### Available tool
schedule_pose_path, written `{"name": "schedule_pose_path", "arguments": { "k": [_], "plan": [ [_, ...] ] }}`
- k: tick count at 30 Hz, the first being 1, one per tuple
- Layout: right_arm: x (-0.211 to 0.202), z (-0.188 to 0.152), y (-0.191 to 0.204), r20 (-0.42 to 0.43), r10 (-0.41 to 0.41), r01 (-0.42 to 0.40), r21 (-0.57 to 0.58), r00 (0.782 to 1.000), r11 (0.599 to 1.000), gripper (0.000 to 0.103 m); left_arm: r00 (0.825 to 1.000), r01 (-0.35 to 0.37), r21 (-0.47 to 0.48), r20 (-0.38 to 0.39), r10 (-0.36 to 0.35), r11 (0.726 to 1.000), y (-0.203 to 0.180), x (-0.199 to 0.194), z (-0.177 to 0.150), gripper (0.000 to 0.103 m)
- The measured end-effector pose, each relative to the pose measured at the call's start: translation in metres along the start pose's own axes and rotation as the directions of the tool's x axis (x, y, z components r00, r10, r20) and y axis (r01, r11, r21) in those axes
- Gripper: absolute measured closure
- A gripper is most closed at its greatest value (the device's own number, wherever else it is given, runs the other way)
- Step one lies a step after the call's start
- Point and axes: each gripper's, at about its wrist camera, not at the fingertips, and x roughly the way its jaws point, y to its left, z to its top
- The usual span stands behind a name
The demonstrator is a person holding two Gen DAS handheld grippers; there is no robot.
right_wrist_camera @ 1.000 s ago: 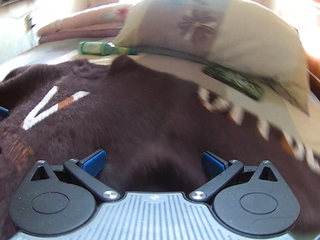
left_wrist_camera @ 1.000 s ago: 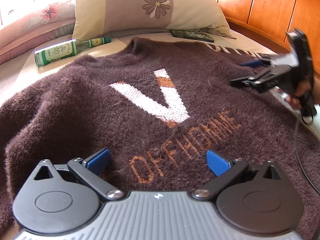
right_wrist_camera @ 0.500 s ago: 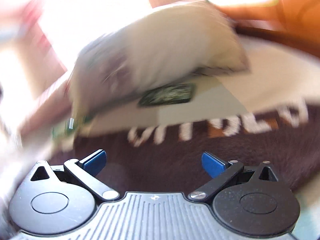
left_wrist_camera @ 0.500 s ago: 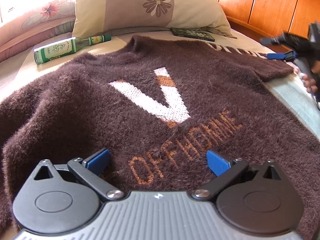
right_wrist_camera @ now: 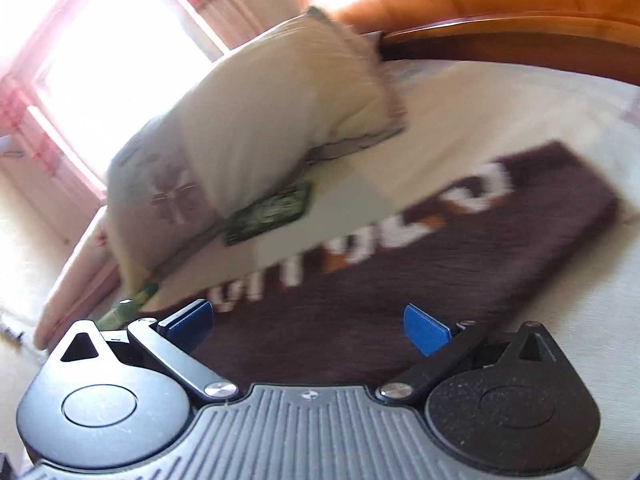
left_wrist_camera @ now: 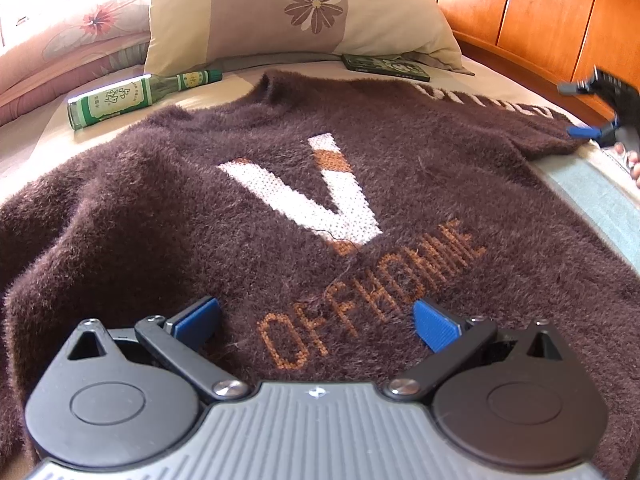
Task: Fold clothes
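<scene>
A fuzzy brown sweater (left_wrist_camera: pixel 248 216) with a white V and orange "OFFHOMME" lettering lies spread front-up on the bed. My left gripper (left_wrist_camera: pixel 316 320) hovers open over its lower front, nothing between the blue pads. The sweater's right sleeve (right_wrist_camera: pixel 420 256), with white and orange letters, stretches flat toward the headboard. Open as well, my right gripper (right_wrist_camera: pixel 306 326) sits over the sleeve's near part. In the left wrist view the right gripper (left_wrist_camera: pixel 588 110) shows at the far right by the sleeve end, with fingers of a hand below it.
A green glass bottle (left_wrist_camera: pixel 132 98) lies on the bed left of the collar. A floral pillow (left_wrist_camera: pixel 296 8) and a dark green booklet (left_wrist_camera: pixel 386 67) lie behind the sweater. An orange wooden headboard (left_wrist_camera: pixel 540 20) borders the right side. Bedding is piled at the left.
The right gripper has swung away from the sweater's body out to the sleeve end, and its view turned toward the headboard. The left gripper has stayed put and open.
</scene>
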Motion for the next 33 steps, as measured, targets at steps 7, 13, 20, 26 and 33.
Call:
{"name": "schedule_pose_path", "arguments": {
  "k": [7, 13, 20, 26, 33],
  "plan": [
    [0.048, -0.032, 0.028, -0.117, 0.007, -0.015, -0.069, 0.993, 0.998, 0.000, 1.000, 0.003, 0.000, -0.003, -0.003, 1.000, 0.000, 0.000, 0.000, 0.001],
    [0.022, -0.045, 0.042, -0.120, -0.065, 0.040, -0.201, 0.991, 0.979, 0.000, 1.000, 0.004, -0.003, -0.004, -0.004, 1.000, 0.001, -0.001, 0.000, 0.001],
    [0.036, 0.010, 0.017, -0.010, -0.123, 0.121, -0.099, 0.992, 0.988, 0.000, 1.000, 0.001, -0.005, -0.002, -0.001, 1.000, 0.000, 0.000, 0.001, 0.001],
    [0.023, 0.014, -0.039, 0.037, -0.240, 0.242, -0.039, 0.970, 0.970, 0.000, 1.000, 0.005, -0.007, 0.000, -0.005, 1.000, 0.001, 0.001, 0.002, 0.001],
    [-0.005, 0.023, -0.035, 0.116, -0.466, 0.473, -0.037, 0.877, 0.880, 0.000, 1.000, -0.004, -0.015, -0.004, 0.004, 1.000, -0.001, 0.000, 0.002, 0.001]
  ]
}}
